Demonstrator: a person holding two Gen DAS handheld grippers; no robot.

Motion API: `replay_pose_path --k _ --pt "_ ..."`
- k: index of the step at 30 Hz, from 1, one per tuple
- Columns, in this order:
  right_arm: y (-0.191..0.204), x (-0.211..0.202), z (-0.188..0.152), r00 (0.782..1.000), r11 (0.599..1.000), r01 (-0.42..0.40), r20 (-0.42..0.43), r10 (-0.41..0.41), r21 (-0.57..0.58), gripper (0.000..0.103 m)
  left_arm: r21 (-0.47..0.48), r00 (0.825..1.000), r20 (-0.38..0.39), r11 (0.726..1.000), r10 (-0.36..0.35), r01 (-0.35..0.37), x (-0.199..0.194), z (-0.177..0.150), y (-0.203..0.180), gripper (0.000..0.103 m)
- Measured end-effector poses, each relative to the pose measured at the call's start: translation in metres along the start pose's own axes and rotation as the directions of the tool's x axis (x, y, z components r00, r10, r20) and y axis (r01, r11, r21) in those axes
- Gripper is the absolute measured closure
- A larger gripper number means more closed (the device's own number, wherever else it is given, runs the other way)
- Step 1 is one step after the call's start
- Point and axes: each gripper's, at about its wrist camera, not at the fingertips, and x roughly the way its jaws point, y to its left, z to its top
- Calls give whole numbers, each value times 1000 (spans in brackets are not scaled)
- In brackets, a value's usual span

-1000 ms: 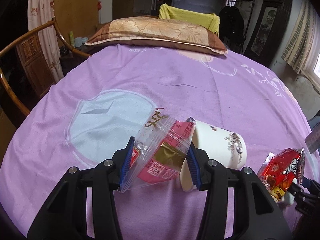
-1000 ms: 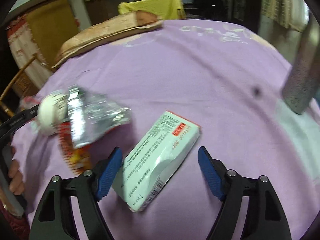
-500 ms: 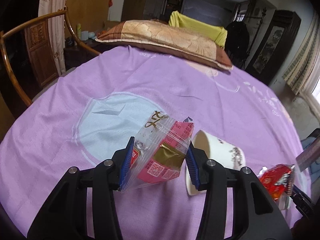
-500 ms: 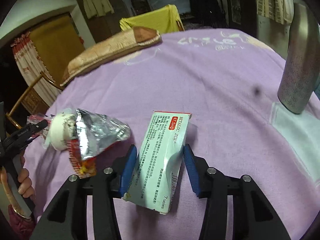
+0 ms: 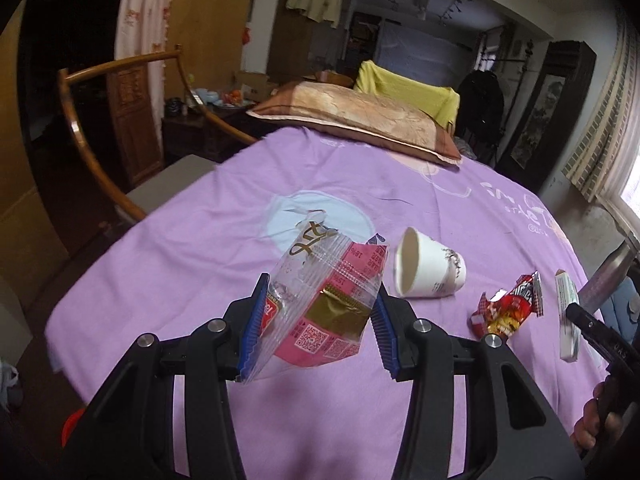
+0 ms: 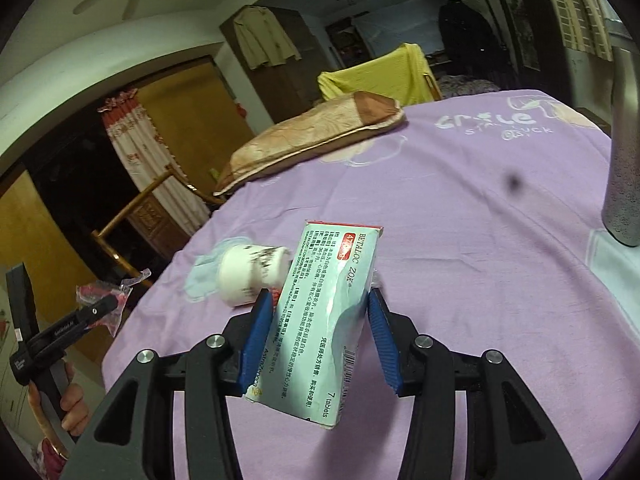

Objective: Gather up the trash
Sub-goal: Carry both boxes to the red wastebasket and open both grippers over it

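A purple bedsheet (image 5: 304,184) covered the bed. The left gripper (image 5: 318,322) gripped a clear snack bag (image 5: 320,300), while the right gripper (image 6: 316,334) clamped a medicine box (image 6: 320,320) whose long axis ran forward between its jaws. The paper cup (image 5: 430,268) and red wrapper (image 5: 506,306) lay ahead and right of the left jaws, nearer the right hand by my reading.

Glossy clear plastic wrapper (image 5: 320,304), matt paper cup (image 5: 430,270), cardboard medicine box (image 6: 320,320), purple cloth sheet (image 5: 240,208)

The tall grey metal bottle (image 6: 624,152) ran off the right edge, top unseen. The white paper cup (image 6: 248,276) sat partly hidden behind the pale green medicine box (image 6: 320,320).
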Motion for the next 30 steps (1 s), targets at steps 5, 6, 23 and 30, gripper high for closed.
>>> replay_pose_path --k 5,6,23,30 --pt "33 -7 -7 995 994 -101 -15 100 -45 54 -100 995 14 990 98 -96 -60 -31 54 55" --pt "41 -6 -8 992 991 -124 -23 123 -59 54 -128 992 10 984 127 -125 -72 -40 68 55" --pt "258 46 -73 882 855 -424 -353 313 -300 54 -285 817 -377 785 437 -551 -73 -189 254 13" --pt "350 74 -134 783 755 -548 -538 312 -360 54 -342 795 -280 717 538 -607 -102 -183 286 12"
